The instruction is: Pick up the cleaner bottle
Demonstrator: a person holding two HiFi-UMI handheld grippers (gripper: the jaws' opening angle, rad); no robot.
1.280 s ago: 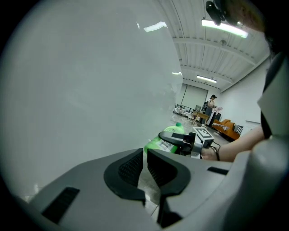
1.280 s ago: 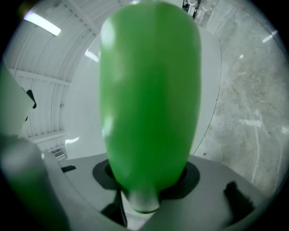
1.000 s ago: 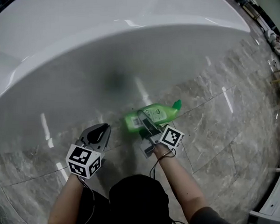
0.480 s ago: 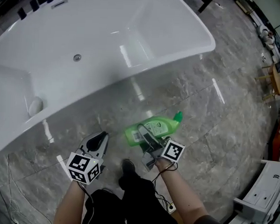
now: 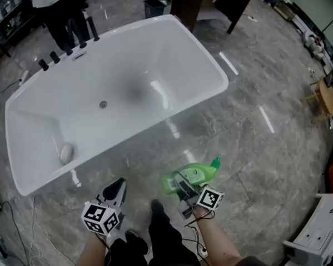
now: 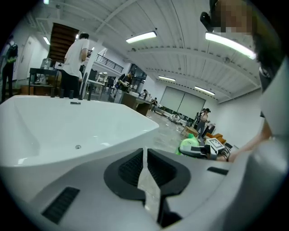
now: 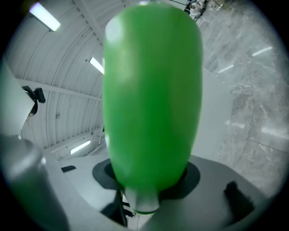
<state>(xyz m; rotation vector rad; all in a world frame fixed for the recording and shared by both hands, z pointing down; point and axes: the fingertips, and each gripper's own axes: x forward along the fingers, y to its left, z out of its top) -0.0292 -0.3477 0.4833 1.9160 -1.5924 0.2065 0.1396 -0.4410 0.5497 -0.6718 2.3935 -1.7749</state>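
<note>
The fingers (image 7: 193, 174) of the right gripper (image 5: 181, 187) are pinching the green cleaner bottle (image 5: 196, 174) by its wide end, cap pointing away; it's hanging clear of the marble floor (image 5: 254, 156), beside the bathtub (image 5: 36, 170); the left gripper (image 5: 114, 189) is idling, fingers pressed together, empty; pickup looking done, only a steady hold left.

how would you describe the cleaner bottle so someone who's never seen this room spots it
Find the big white bathtub on the grey stone floor. In front of its near long side, the right gripper holds the cleaner bottle above the floor. It is the only bright green thing in sight, with a green cap pointing away from the gripper.
</note>
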